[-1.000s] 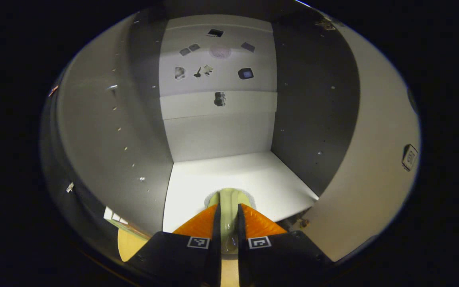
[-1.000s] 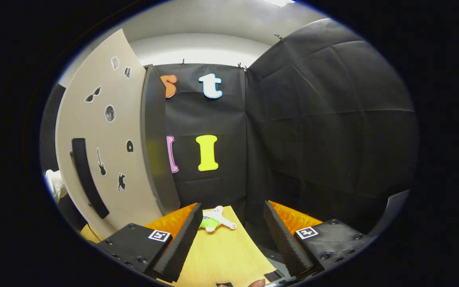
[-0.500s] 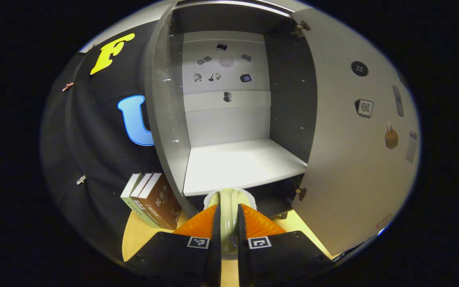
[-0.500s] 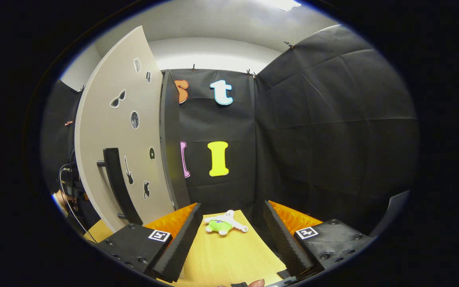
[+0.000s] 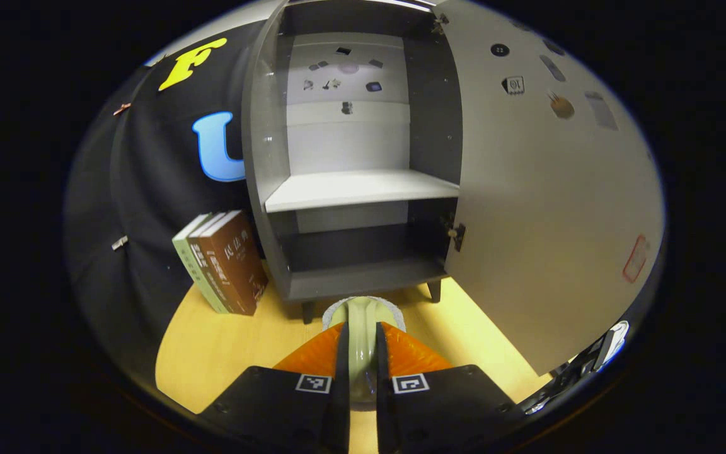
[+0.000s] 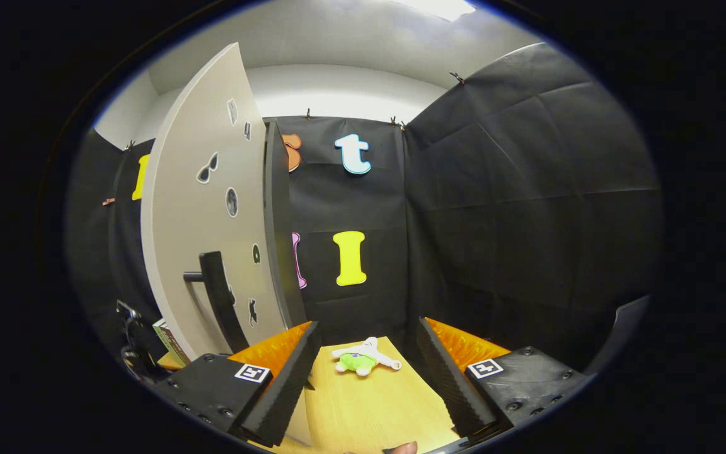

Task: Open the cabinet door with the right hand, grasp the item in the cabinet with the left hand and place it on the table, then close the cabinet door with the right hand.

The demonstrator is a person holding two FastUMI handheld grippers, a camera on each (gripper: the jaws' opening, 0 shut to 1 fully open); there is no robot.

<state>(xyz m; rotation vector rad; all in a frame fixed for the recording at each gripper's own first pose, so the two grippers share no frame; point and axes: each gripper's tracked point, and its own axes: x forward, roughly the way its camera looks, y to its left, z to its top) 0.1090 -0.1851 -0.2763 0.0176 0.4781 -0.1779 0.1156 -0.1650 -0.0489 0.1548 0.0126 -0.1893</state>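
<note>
Left claw (image 5: pixel 360 353) grips a pale green item (image 5: pixel 361 334) before the open cabinet (image 5: pixel 350 189); right claw (image 6: pixel 366 372) gapes above the table (image 6: pixel 369 410).

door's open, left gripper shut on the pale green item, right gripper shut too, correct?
Not quite: the right gripper is open, its fingers wide apart over the table in the right gripper view. The cabinet door is open, and the left gripper is shut on the pale green item.
</note>
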